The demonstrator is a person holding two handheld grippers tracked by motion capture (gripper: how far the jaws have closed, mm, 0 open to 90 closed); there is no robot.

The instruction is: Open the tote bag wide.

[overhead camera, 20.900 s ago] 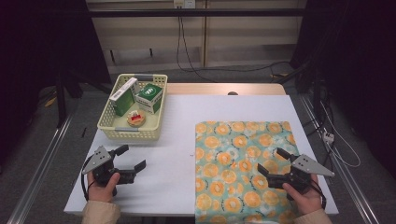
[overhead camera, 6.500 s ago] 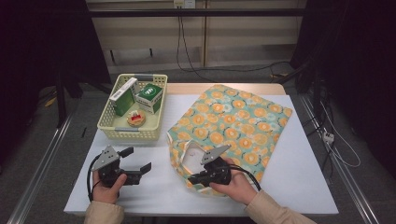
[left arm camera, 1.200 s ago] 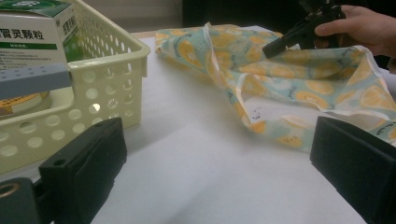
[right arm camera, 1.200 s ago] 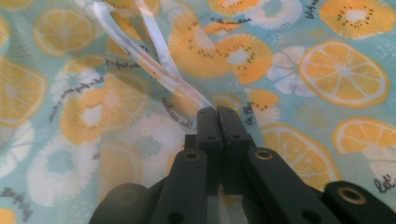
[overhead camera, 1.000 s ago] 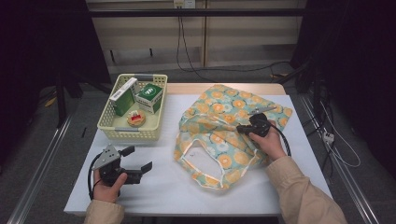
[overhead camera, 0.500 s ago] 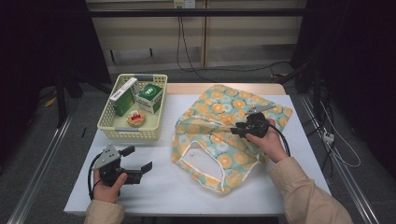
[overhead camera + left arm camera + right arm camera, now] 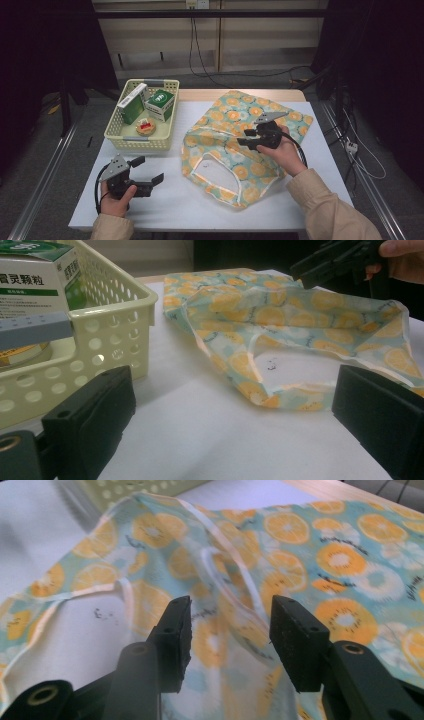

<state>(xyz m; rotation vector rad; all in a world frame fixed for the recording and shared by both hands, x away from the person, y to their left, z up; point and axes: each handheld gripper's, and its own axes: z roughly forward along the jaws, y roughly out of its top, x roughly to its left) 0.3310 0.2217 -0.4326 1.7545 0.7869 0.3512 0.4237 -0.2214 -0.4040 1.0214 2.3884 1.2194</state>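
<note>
An orange-slice patterned fabric bag (image 7: 235,150) lies crumpled on the white table (image 7: 170,200), its white-edged mouth gaping toward the front. My right gripper (image 7: 245,135) hovers over the bag's upper layer. Its jaws have just been opening and now stand apart with nothing pinched; in the right gripper view (image 7: 230,605) the bag's cloth (image 7: 325,555) and its white handle strap (image 7: 225,565) lie below them. My left gripper (image 7: 148,170) rests open near the front left. In the left gripper view (image 7: 232,385) it faces the bag's mouth (image 7: 300,330), with the right gripper (image 7: 340,260) beyond.
A pale yellow basket (image 7: 115,137) stands at the back left with two green boxes (image 7: 161,104) and a small round tin (image 7: 145,127) inside. In the left gripper view the basket wall (image 7: 115,325) is close on the left. Bare table lies between the left gripper and the bag.
The right gripper has opened, let go of the bag's cloth and lifted slightly. The bag's mouth has spread wider toward the front. The left gripper has stayed still.
</note>
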